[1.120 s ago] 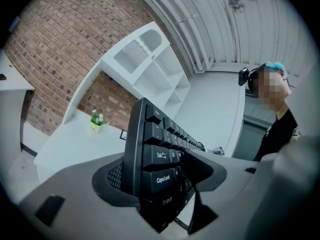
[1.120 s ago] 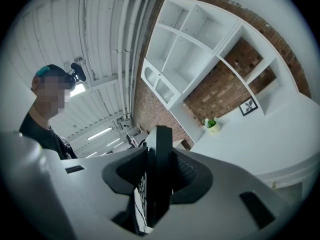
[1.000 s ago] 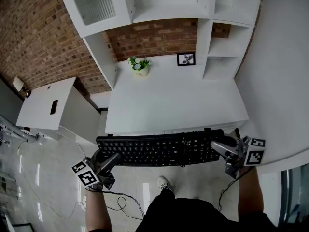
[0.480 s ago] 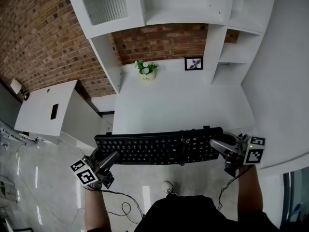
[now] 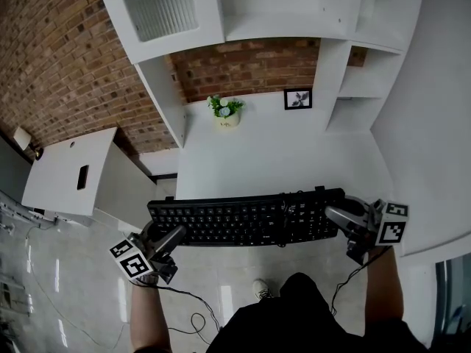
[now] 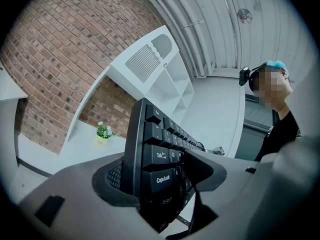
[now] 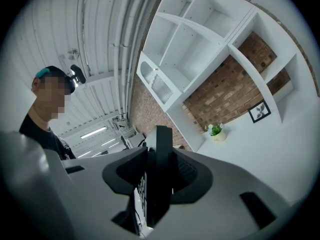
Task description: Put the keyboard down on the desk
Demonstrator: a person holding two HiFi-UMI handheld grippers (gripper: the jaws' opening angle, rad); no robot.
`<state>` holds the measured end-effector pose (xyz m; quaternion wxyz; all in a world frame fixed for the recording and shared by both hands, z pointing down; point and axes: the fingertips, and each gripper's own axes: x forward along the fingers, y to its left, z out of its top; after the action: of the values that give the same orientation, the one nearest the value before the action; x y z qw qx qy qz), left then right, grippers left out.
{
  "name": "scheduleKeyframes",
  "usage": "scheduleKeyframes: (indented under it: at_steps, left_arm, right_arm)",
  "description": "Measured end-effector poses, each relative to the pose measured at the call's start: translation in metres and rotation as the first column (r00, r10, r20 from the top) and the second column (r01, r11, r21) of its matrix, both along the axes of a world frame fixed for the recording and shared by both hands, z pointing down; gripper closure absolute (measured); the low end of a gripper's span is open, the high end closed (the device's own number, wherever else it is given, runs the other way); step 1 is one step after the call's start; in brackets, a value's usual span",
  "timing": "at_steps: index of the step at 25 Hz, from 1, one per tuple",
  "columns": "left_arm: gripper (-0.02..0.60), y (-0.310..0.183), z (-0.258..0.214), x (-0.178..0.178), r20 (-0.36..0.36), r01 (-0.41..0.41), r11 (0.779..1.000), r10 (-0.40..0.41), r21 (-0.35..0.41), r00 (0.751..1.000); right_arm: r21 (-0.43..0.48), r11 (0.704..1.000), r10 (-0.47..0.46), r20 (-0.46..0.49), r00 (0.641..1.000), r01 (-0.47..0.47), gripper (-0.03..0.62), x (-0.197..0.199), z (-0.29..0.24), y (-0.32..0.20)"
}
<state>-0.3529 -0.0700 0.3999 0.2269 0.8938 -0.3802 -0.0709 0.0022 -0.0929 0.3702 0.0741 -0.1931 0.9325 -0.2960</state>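
A black keyboard [image 5: 243, 218] hangs level in the air just off the front edge of the white desk [image 5: 280, 160], carried at both ends. My left gripper [image 5: 166, 241] is shut on its left end, where the Tab and Caps Lock keys [image 6: 162, 176] fill the left gripper view. My right gripper [image 5: 340, 217] is shut on the right end; in the right gripper view the keyboard [image 7: 159, 174] stands edge-on between the jaws. Its cable [image 5: 282, 210] loops across the keys near the middle.
A small potted plant [image 5: 227, 110] and a framed picture [image 5: 298, 98] stand at the back of the desk under white shelves [image 5: 294, 13]. A low white cabinet [image 5: 73, 169] stands to the left, against a brick wall [image 5: 51, 57]. Cables [image 5: 188, 311] lie on the floor.
The keyboard and both grippers have moved a little forward toward the desk; the desk, plant and picture sit lower in the head view than before. Both grips are unchanged.
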Motion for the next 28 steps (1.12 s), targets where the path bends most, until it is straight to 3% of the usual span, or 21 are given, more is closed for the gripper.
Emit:
scheduleKeyframes:
  at_steps: [17, 28]
  left_arm:
    - [0.273, -0.082, 0.01, 0.016, 0.0, 0.004, 1.0, -0.004, -0.03, 1.0]
    - [0.273, -0.156, 0.025, 0.027, 0.007, 0.024, 0.996, -0.023, -0.09, 1.0]
  right_arm:
    - [-0.021, 1.0, -0.011, -0.005, 1.0, 0.011, 0.451, 0.015, 0.013, -0.086]
    - [-0.106, 0.994, -0.035, -0.009, 0.999, 0.034, 0.451, 0.025, 0.035, -0.168]
